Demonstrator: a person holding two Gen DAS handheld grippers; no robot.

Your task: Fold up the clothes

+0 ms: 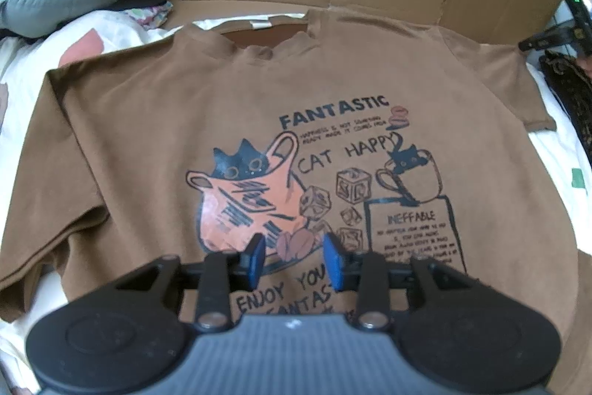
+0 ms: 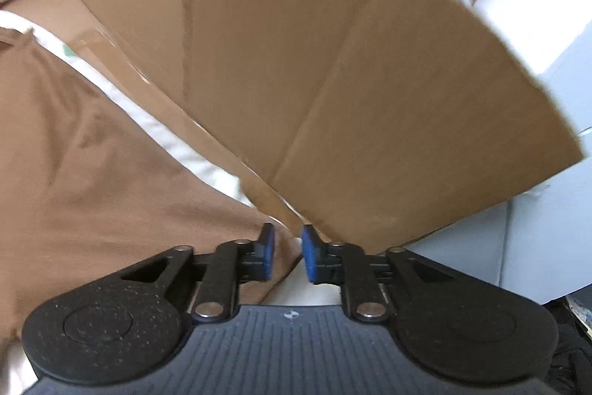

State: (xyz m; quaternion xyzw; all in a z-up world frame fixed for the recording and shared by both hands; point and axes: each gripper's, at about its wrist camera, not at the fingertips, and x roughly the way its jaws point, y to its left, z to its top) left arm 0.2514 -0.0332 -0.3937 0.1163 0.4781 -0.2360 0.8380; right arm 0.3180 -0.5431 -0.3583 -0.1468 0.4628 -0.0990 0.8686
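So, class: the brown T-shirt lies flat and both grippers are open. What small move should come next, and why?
Probably close the right gripper on the sleeve edge beside it. The T-shirt lies spread flat, print up, unfolded, and the left gripper hovers open over the print, holding nothing, so a sleeve fold seems the likely start.

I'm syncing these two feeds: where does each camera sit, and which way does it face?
Left wrist: above the brown printed T-shirt, facing its collar; left gripper shows, jaws open.
Right wrist: low over the shirt's edge, facing the flattened cardboard sheet; right gripper shows, jaws open.
Shared: shirt, cardboard.
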